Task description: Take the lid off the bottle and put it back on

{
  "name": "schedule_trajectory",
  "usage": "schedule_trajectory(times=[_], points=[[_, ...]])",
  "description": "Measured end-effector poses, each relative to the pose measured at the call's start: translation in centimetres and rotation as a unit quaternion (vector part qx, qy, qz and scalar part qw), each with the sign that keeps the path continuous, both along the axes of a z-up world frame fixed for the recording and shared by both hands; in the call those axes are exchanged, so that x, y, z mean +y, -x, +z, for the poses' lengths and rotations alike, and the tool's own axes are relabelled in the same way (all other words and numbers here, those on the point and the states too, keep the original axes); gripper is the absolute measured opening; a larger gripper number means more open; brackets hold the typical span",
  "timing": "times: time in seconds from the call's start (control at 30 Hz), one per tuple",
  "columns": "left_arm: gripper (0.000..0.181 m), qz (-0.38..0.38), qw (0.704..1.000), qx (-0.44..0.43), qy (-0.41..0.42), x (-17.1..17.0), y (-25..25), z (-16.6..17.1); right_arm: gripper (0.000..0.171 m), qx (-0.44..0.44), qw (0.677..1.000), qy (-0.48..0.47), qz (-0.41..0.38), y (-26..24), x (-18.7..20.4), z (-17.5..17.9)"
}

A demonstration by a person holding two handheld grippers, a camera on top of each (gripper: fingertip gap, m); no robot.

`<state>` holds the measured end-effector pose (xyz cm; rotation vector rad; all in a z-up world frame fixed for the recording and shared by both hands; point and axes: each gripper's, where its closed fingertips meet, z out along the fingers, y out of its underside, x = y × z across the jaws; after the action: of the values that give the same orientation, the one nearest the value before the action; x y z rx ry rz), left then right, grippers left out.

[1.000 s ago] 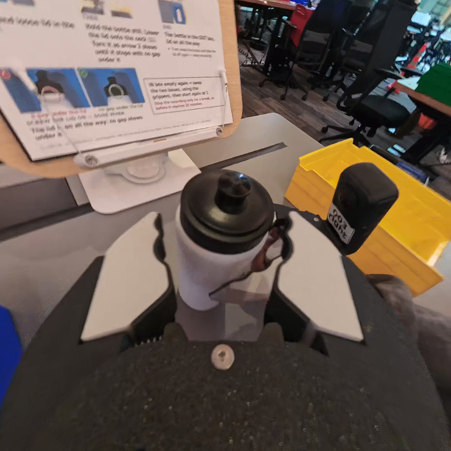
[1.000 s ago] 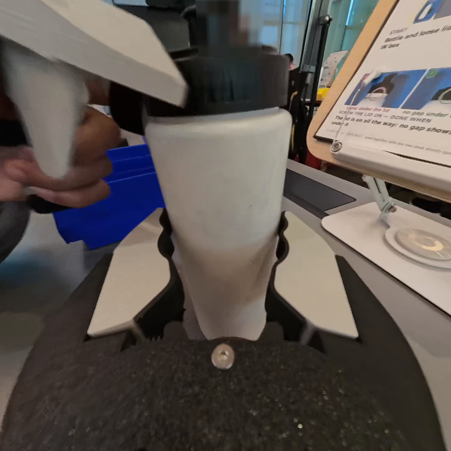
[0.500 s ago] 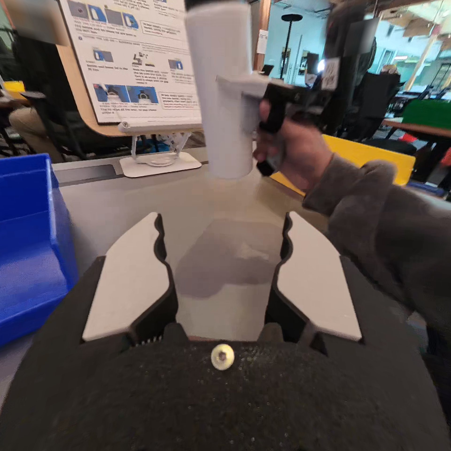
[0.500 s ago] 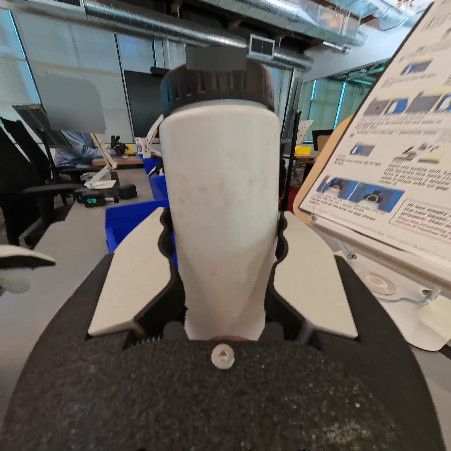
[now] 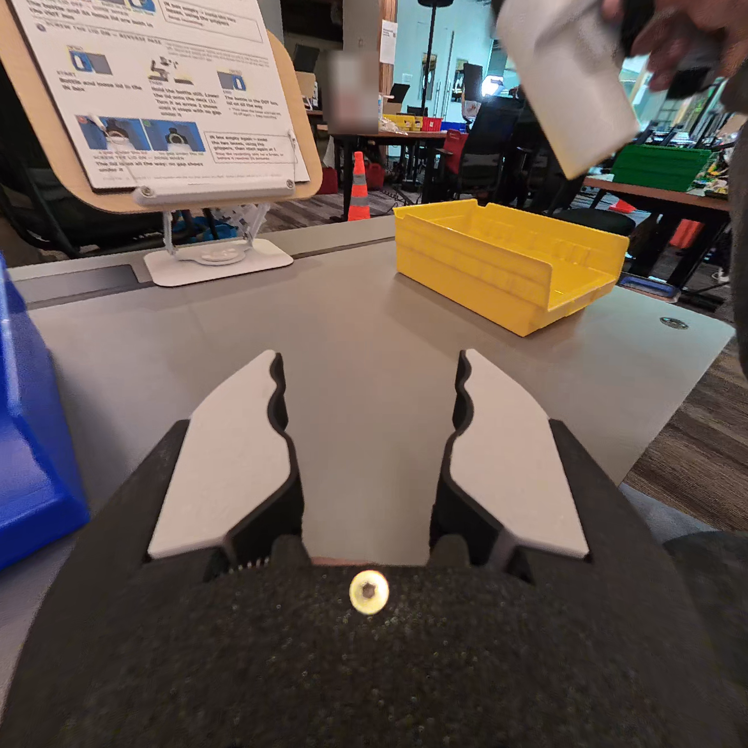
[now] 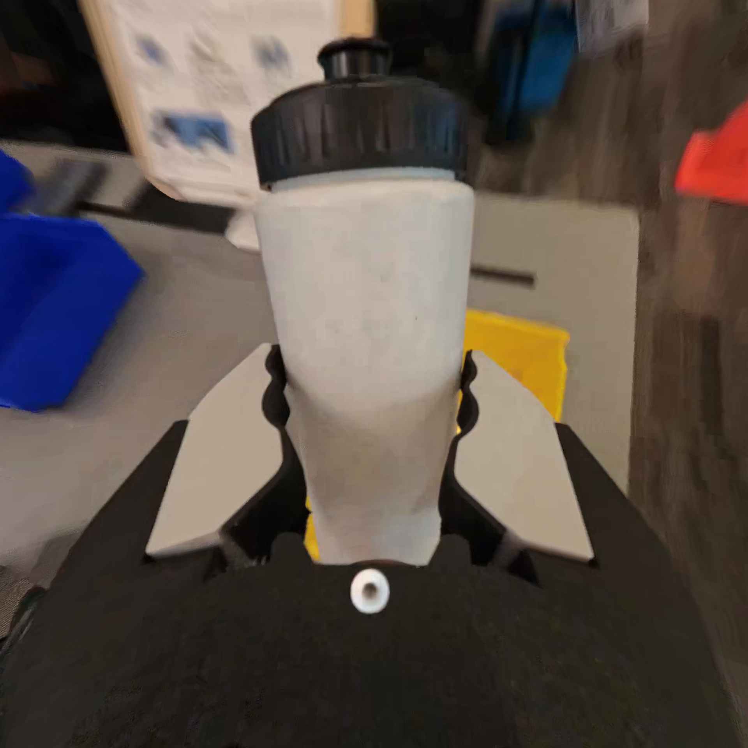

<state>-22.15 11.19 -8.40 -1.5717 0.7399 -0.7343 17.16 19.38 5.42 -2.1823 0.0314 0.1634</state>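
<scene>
The right hand-held gripper (image 6: 370,388) is clamped on the lower body of a white plastic squeeze bottle (image 6: 366,324), its two pale fingers (image 6: 226,465) pressing the bottle's sides. A black ribbed screw lid (image 6: 358,131) with a pull spout sits on the bottle's neck, with no gap visible beneath it. The bottle is held in the air, above the near end of a yellow plastic bin (image 6: 522,352); the view is blurred.

In the left wrist view the left hand-held gripper (image 5: 370,404) is spread wide with nothing between its fingers, hovering over the grey surface (image 5: 344,324). The yellow bin (image 5: 506,263) stands near the surface's right edge. The white bottle's bottom end (image 5: 566,89) appears tilted in the air above the bin, with a person's hand (image 5: 680,44) beside it. A blue plastic bin (image 5: 28,425) sits at the left edge. A wooden board carrying a printed instruction sheet (image 5: 162,93) stands on a white stand at the far edge.
</scene>
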Motion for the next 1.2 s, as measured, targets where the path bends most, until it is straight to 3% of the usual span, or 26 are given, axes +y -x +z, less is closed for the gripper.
schedule_trajectory(times=[0.1, 0.23, 0.37, 0.53, 0.57, 0.63, 0.67, 0.83, 0.93, 1.03, 1.17, 1.2], points=[[0.08, -0.012, 1.0, 0.002, 0.011, 0.0, -0.7, -0.3, 0.083, 0.058, 0.985, 0.155, -0.043, -3.9, -0.4, -8.6], [0.08, -0.019, 0.999, 0.009, 0.027, 0.0, -0.9, -0.9, 0.083, 0.094, 0.955, 0.277, -0.038, -3.7, -0.4, -16.8], [0.081, -0.024, 0.998, 0.018, 0.06, 0.1, -0.6, -1.7, 0.083, 0.047, 0.936, 0.347, -0.012, -2.7, 0.5, -21.5], [0.077, -0.009, 0.997, 0.022, 0.071, 0.9, 1.1, -2.0, 0.083, -0.024, 0.924, 0.379, 0.029, -2.4, 1.1, -24.4], [0.07, -0.012, 0.997, 0.027, 0.074, 0.9, 1.4, -2.0, 0.085, -0.039, 0.928, 0.367, 0.051, -2.2, 1.3, -24.7], [0.071, -0.002, 0.997, 0.03, 0.066, 1.4, 2.3, -1.9, 0.118, -0.074, 0.939, 0.334, 0.046, -2.6, 1.9, -24.1], [0.071, 0.007, 0.998, 0.031, 0.059, 1.8, 2.9, -1.8, 0.121, -0.083, 0.947, 0.308, 0.045, -2.5, 2.1, -22.9], [0.071, 0.055, 0.997, 0.009, 0.055, 3.5, 5.8, -0.9, 0.107, -0.098, 0.992, 0.081, 0.023, -0.1, -0.9, -12.8], [0.071, 0.065, 0.995, -0.026, 0.077, 4.1, 6.6, -0.4, 0.09, -0.053, 0.995, -0.072, 0.044, 4.7, -5.7, -10.0], [0.072, 0.062, 0.993, -0.039, 0.093, 4.2, 6.6, -0.4, 0.081, 0.03, 0.987, -0.156, 0.031, 8.4, -10.8, -12.1], [0.07, 0.076, 0.993, 0.043, 0.084, 4.5, 6.1, -2.2, 0.076, 0.093, 0.978, -0.182, -0.04, 9.8, -16.0, -17.9], [0.07, 0.075, 0.992, 0.052, 0.083, 4.5, 5.8, -2.4, 0.082, 0.096, 0.977, -0.185, -0.045, 9.9, -16.7, -17.9]])
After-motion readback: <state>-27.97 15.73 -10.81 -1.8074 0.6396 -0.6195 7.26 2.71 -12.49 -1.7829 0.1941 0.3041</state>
